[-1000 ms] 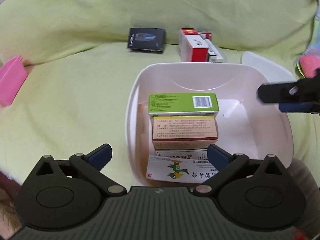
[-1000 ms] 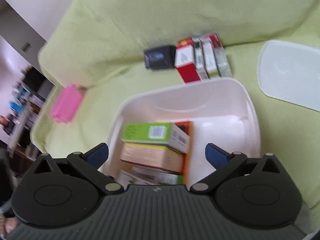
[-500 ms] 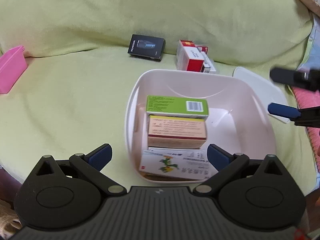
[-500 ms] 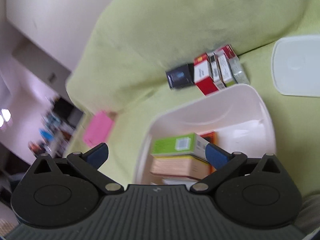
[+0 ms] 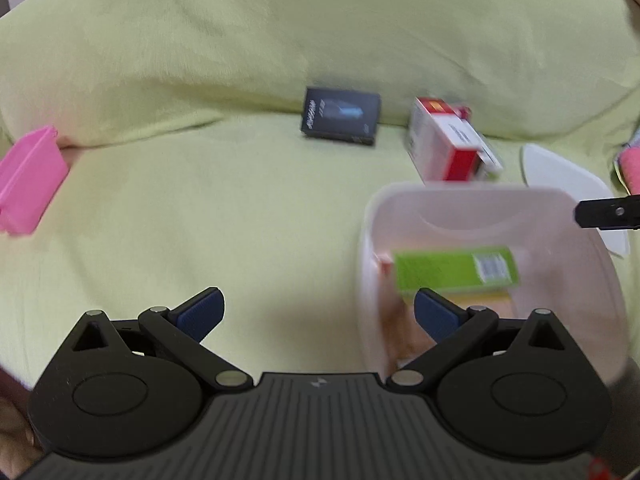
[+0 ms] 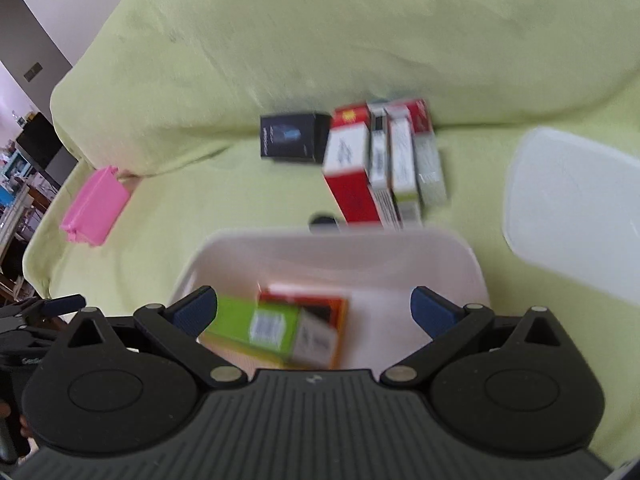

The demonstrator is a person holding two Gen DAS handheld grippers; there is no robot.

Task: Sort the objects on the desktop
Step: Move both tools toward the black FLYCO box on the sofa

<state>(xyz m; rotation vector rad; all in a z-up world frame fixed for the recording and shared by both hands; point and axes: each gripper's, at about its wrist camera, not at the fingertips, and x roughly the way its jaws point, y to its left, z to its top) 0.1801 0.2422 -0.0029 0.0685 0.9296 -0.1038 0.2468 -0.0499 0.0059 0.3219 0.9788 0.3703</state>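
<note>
Both the left gripper (image 5: 319, 312) and right gripper (image 6: 314, 310) are empty, fingers spread; beyond the pink tub (image 6: 460, 252), the packed row of boxes (image 6: 384, 164) risks toppling if one is pinched carelessly.

Bare cloth (image 5: 240, 208) left of the bin (image 5: 368, 240); boxes (image 6: 384, 160) crowd behind it.
</note>
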